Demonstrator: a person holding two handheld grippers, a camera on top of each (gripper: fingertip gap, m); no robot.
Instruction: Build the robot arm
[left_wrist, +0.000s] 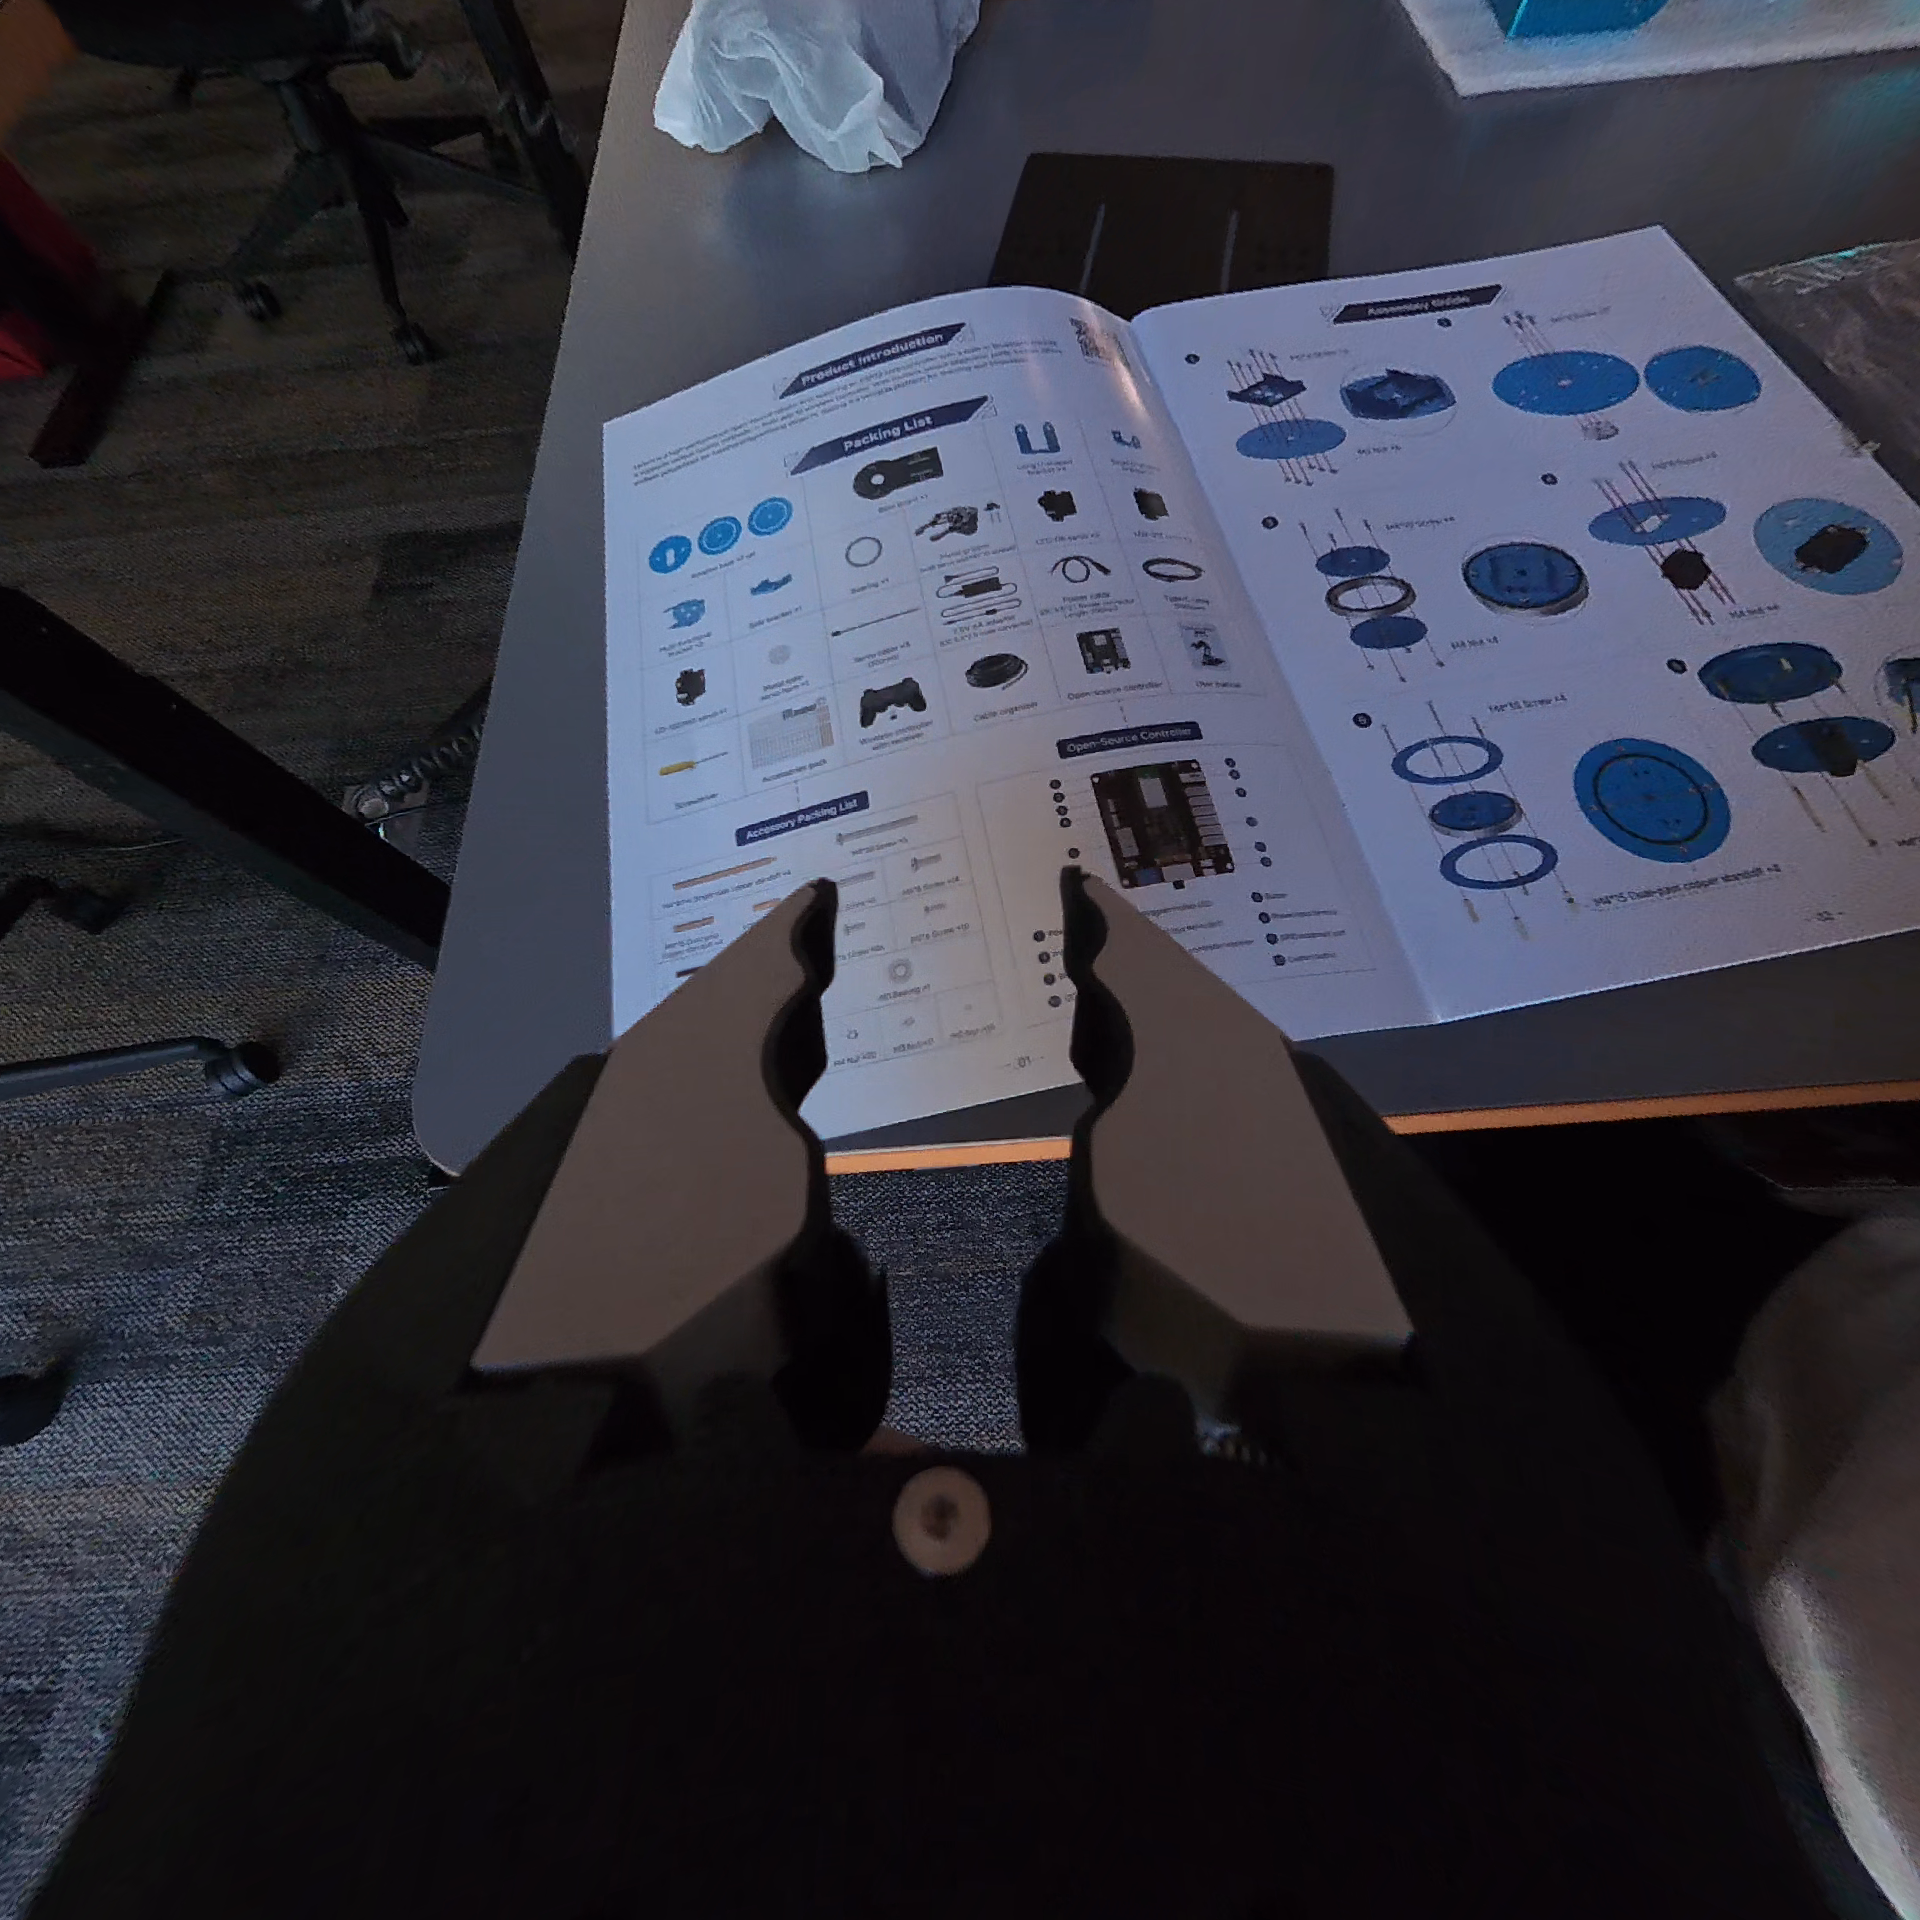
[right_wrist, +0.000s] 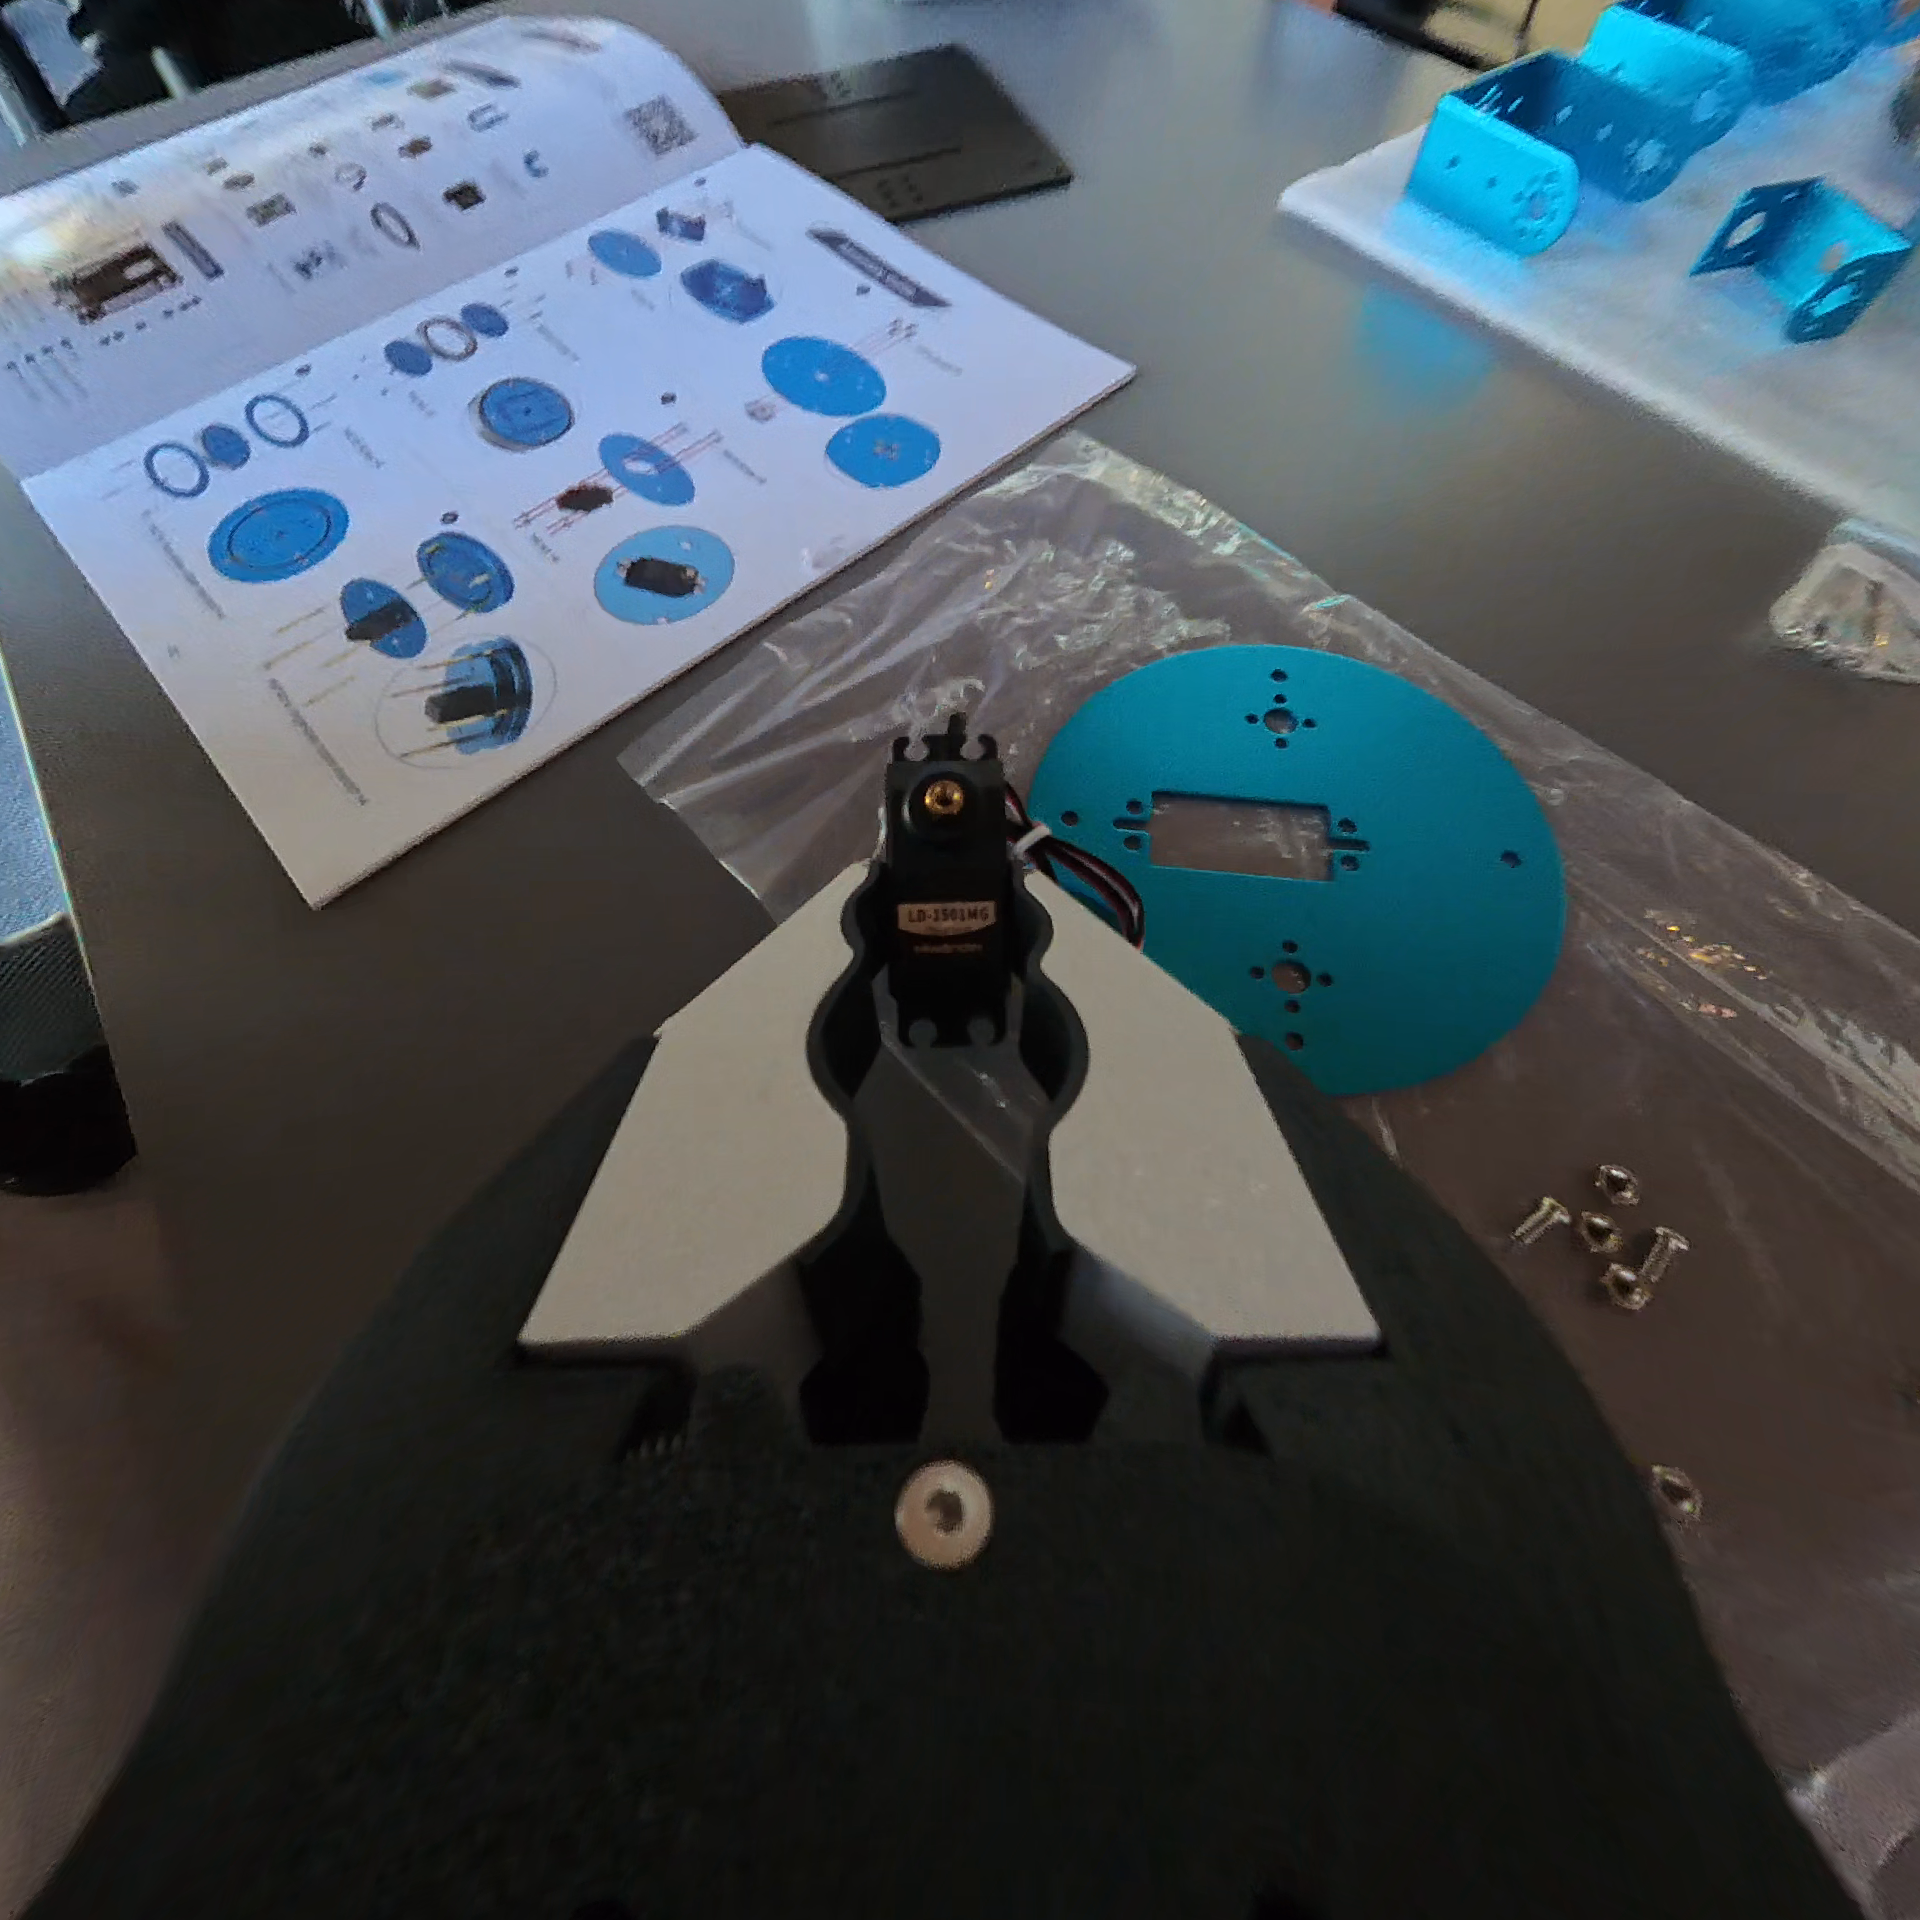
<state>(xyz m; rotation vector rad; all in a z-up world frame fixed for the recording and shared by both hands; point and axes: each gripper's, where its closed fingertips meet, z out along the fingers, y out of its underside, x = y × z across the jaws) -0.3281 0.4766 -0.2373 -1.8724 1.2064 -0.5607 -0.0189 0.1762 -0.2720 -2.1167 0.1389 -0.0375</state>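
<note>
Nearest our lenses were the two tools we carried: our left hand-held gripper (left_wrist: 948, 894) hung released, its jaws apart with nothing between them, above the near corner of the desk (left_wrist: 665, 260), while our right hand-held gripper (right_wrist: 943, 883) was clenched on a small black servo (right_wrist: 943, 883), which stood up between the fingers with its brass-coloured shaft end facing us and its thin wires trailing to the right.

We saw a dark grey desk with a pale wooden edge, and beyond it grey carpet (left_wrist: 208, 1195) and the wheeled base of an office chair (left_wrist: 332, 208). An open instruction booklet (left_wrist: 1299, 623) lay flat on the desk, with a black plate (left_wrist: 1164, 218) just behind it and a crumpled white bag (left_wrist: 821, 73) farther back.

Right of the booklet we saw a clear plastic sheet (right_wrist: 1714, 987) carrying a round blue plate (right_wrist: 1351, 883) with a rectangular cut-out, just beside the servo. Blue metal brackets (right_wrist: 1621, 156) sat well apart on a white sheet. Smallest, several screws and nuts (right_wrist: 1600, 1236) lay near the gripper's right side.
</note>
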